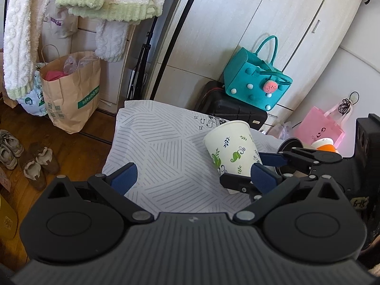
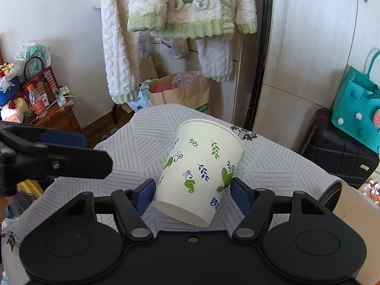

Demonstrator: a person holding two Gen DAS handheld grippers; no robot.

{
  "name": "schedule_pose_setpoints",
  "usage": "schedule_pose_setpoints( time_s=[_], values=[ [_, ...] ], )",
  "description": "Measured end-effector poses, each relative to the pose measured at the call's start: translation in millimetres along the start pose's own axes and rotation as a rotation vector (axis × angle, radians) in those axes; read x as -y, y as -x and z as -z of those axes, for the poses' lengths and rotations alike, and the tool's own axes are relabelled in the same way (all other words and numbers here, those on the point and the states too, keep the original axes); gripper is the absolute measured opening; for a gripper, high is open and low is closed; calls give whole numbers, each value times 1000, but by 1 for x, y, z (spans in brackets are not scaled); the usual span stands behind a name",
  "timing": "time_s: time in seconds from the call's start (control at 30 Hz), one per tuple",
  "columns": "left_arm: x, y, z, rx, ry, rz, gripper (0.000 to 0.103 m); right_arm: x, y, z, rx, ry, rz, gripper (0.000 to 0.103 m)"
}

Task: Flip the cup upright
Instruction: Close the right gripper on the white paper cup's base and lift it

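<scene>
The right gripper point(image 2: 192, 191) clamps the cup point(image 2: 201, 171) near its base, tilted, rim up and away, over the cloth's point(image 2: 142, 147) middle. The left gripper point(image 1: 193, 174) hangs wide open and empty beside it, with bare cloth ahead to the far edge.

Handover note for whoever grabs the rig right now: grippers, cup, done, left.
Right gripper: shut on the paper cup, blue pads on its lower sidewall near the base.
Left gripper: open, holding nothing, hovering over the patterned cloth to the cup's left.
Cup: tilted, base toward the right gripper, rim pointing up and away. Whether any part still touches the cloth cannot be told.
Done: cup grasped, flip partly through.
Left: finish rotating until the rim faces straight up, set the base flat on the cloth, open and back off.
</scene>
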State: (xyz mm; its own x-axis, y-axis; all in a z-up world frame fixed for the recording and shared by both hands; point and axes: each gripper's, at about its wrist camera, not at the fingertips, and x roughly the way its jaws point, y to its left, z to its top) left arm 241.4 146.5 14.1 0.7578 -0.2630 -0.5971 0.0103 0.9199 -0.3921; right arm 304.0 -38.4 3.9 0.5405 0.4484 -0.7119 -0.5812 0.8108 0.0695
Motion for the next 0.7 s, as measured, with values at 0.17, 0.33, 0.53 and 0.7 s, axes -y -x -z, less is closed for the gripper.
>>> schedule_pose_setpoints(
  time_s=[0.17,0.33,0.53,0.7],
  values=[
    [1,4,1,2,1,-4,103,1,5,2,12,-10,-2,70],
    [2,10,4,5,-8,-2,103,-2,15,4,28,-4,7,68],
    [10,25,12,8,-22,6,103,-9,41,13,71,22,25,68],
    [24,45,24,28,-52,35,103,-11,72,29,97,28,27,68]
  ],
)
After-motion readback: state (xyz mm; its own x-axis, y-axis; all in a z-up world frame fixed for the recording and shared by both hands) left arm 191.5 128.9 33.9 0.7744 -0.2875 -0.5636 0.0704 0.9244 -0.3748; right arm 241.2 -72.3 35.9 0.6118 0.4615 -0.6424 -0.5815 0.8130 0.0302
